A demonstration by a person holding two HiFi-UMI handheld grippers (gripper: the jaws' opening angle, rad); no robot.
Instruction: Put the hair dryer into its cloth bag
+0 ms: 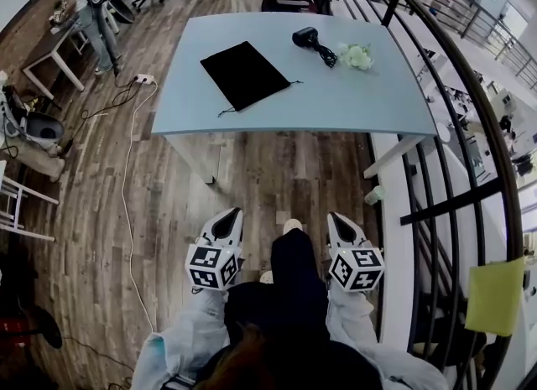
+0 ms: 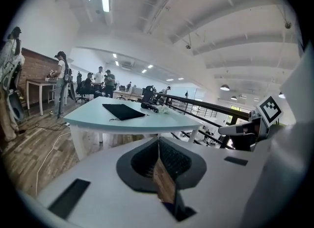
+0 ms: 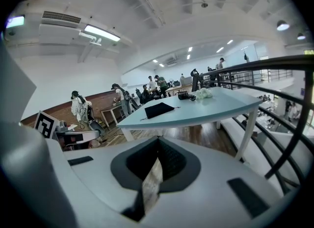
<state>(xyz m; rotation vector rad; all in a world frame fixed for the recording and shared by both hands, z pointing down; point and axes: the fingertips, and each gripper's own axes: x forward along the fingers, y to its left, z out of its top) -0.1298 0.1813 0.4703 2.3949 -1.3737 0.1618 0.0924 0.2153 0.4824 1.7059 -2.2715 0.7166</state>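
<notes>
Jaws closed, empty; cloth bag (image 1: 245, 74) lies flat, hair dryer (image 1: 307, 38) outside it.

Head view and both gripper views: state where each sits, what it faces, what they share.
Head view: on the person's head, steeply down at table, left gripper, right gripper, sleeves, legs.
Left gripper view: on the left gripper, toward the table; shut jaws, right gripper beside.
Right gripper view: on the right gripper, likewise; shut jaws.
Shared: cloth bag, hair dryer.
</notes>
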